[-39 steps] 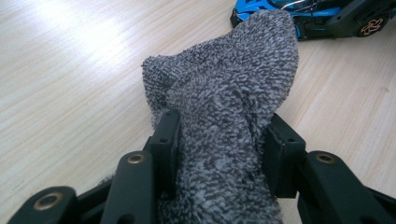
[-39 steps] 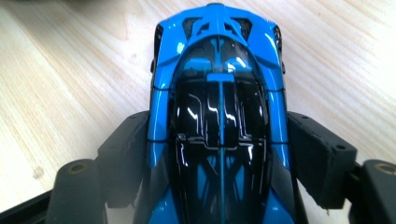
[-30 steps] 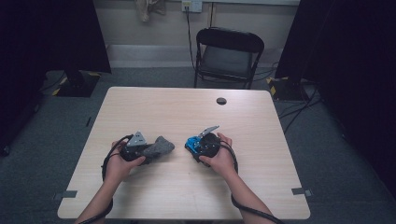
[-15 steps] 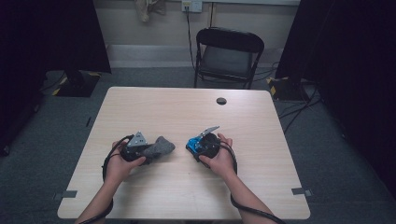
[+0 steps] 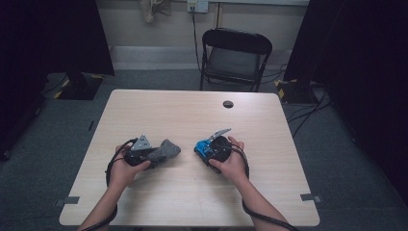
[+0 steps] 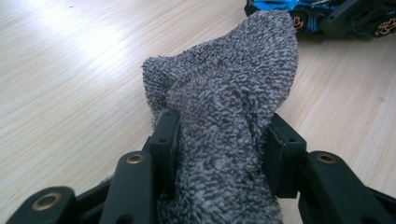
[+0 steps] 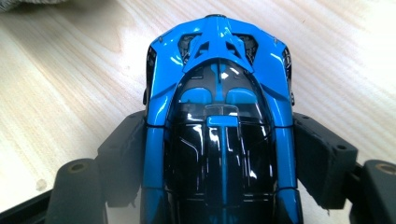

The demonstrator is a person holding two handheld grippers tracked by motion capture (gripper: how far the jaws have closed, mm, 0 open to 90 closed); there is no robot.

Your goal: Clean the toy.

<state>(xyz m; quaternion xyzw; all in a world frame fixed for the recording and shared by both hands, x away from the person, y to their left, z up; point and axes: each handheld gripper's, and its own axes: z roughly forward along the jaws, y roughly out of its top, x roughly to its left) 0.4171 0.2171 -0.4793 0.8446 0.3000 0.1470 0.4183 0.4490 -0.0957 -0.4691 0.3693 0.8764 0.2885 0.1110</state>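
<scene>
A grey fuzzy sock sticks out from between the jaws of my left gripper, which is shut on it. In the high view the sock lies on the table at the tip of the left gripper, pointing right. My right gripper is shut on a blue and black toy car, with a pad pressed against each side. From above, the car points left toward the sock, and the right gripper rests low on the table. A small gap separates sock and car.
The light wooden table carries a small black round cap near its far edge. A black folding chair stands beyond that edge. Cables trail from both grippers along the person's forearms.
</scene>
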